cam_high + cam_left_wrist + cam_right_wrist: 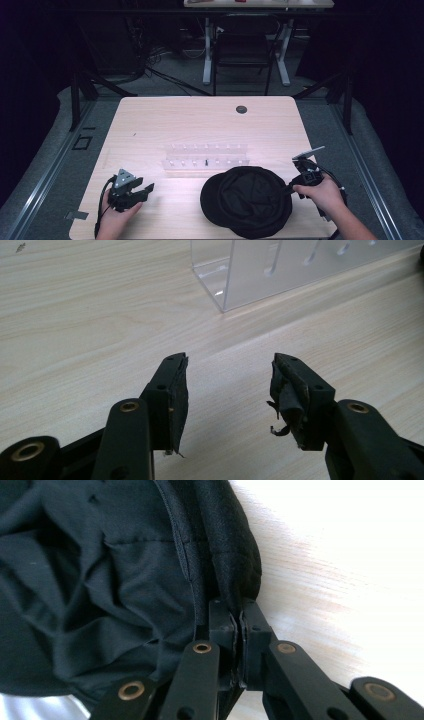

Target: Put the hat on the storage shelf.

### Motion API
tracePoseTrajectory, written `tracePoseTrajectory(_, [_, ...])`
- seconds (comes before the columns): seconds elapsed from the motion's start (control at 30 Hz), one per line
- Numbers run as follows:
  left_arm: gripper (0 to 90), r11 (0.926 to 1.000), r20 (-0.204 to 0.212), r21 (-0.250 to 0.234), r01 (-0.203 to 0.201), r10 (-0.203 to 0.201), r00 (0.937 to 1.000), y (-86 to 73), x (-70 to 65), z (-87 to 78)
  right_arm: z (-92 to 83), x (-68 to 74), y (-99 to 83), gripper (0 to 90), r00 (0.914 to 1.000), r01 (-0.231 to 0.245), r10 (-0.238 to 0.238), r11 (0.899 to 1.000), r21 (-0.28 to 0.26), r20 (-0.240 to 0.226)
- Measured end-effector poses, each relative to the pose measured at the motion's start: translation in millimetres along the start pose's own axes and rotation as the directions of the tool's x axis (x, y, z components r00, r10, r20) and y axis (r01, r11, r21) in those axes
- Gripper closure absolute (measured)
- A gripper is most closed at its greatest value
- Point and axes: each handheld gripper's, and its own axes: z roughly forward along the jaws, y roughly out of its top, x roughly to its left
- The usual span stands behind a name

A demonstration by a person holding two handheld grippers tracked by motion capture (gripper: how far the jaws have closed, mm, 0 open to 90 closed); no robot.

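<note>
Since soft and floppy, best pinched at the stitched rim, just where right gripper [238, 617] sits clamped on cap [247, 200] at near right of table [150, 120]; left gripper [227, 390] spread wide, holding nothing.

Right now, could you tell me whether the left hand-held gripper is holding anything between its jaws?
No, the left hand-held gripper has its jaws spread apart over the bare wooden table, with nothing between them.
</note>
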Motion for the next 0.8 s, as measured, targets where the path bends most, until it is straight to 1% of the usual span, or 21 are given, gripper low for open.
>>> tracePoseTrajectory(0.03, [49.0,1.0000,0.000,0.000,0.000,0.000,1.0000,0.0,-0.1,-0.1,0.4,0.7,-1.2,87.3,0.9995,-0.025,0.024,0.999,-0.036,-0.018])
tracePoseTrajectory(0.07, [48.9,1.0000,0.000,-0.001,0.000,0.000,1.0000,0.1,-0.1,-0.1,-2.4,0.7,-1.0,87.4,0.9995,-0.023,0.022,0.999,-0.026,-0.024])
tracePoseTrajectory(0.1, [48.9,1.0000,0.000,-0.001,0.000,0.000,1.0000,0.1,0.0,-0.1,-6.1,0.2,-0.4,87.4,0.9996,-0.003,0.003,1.000,-0.005,-0.030])
tracePoseTrajectory(0.13, [48.9,1.0000,0.000,0.000,0.000,0.000,1.0000,0.1,0.1,-0.1,-7.7,1.8,-0.8,87.5,0.9993,-0.012,0.012,1.000,-0.016,-0.034])
tracePoseTrajectory(0.23, [48.9,1.0000,-0.002,0.000,0.001,-0.001,1.0000,0.0,0.1,-0.2,-13.7,3.2,-1.1,87.5,0.9979,-0.012,0.010,1.000,-0.020,-0.064])
tracePoseTrajectory(0.3, [48.9,1.0000,-0.003,-0.001,0.002,-0.002,1.0000,0.0,0.1,-0.3,-17.9,4.7,-1.2,87.5,0.9971,-0.018,0.016,0.999,-0.027,-0.075])
tracePoseTrajectory(0.33, [48.9,1.0000,-0.004,-0.001,0.002,-0.002,1.0000,0.0,0.1,-0.4,-19.2,6.1,-1.7,87.5,0.9948,-0.036,0.032,0.998,-0.048,-0.097])
tracePoseTrajectory(0.37, [48.9,1.0000,-0.004,0.001,-0.002,0.002,1.0000,0.0,0.6,-0.6,-21.8,6.1,-1.0,87.6,0.9948,-0.023,0.019,0.999,-0.035,-0.100])
tracePoseTrajectory(0.4, [48.9,1.0000,-0.004,0.001,-0.001,0.001,1.0000,0.0,0.6,-0.5,-24.6,7.4,-0.8,87.6,0.9944,-0.022,0.019,0.999,-0.036,-0.104])
tracePoseTrajectory(0.43, [48.9,1.0000,-0.005,0.001,-0.001,0.001,1.0000,-0.1,0.6,-0.5,-25.7,9.0,-1.1,87.6,0.9933,-0.037,0.032,0.998,-0.045,-0.111])
tracePoseTrajectory(0.47, [48.9,1.0000,-0.005,0.001,-0.001,0.001,1.0000,0.0,0.7,-0.6,-27.6,9.7,-1.0,87.7,0.9914,-0.037,0.031,0.998,-0.049,-0.127])
tracePoseTrajectory(0.53, [48.9,1.0000,-0.005,0.000,0.000,0.000,1.0000,-0.1,0.7,-0.7,-32.6,11.6,0.3,87.8,0.9894,-0.032,0.026,0.999,-0.036,-0.143])
tracePoseTrajectory(0.57, [48.9,1.0000,-0.007,0.000,0.002,-0.002,1.0000,-0.1,0.5,-0.8,-33.2,13.4,0.0,87.8,0.9858,-0.056,0.047,0.997,-0.053,-0.162])
tracePoseTrajectory(0.6, [48.9,1.0000,-0.006,0.000,0.003,-0.003,1.0000,-0.1,0.6,-0.9,-35.7,14.3,0.3,87.8,0.9819,-0.066,0.055,0.997,-0.051,-0.181])
tracePoseTrajectory(0.73, [48.8,1.0000,-0.006,0.000,0.002,-0.002,1.0000,-0.1,1.0,-1.2,-42.2,17.4,1.5,87.9,0.9707,-0.082,0.072,0.996,-0.037,-0.229])
tracePoseTrajectory(0.77, [48.8,1.0000,-0.007,0.000,0.002,-0.002,1.0000,-0.1,1.0,-1.1,-42.9,18.1,1.6,87.9,0.9667,-0.091,0.078,0.995,-0.039,-0.244])
tracePoseTrajectory(0.8, [48.8,1.0000,-0.007,0.000,0.002,-0.002,1.0000,-0.1,1.1,-1.1,-44.5,18.5,1.9,87.9,0.9654,-0.092,0.082,0.995,-0.032,-0.248])
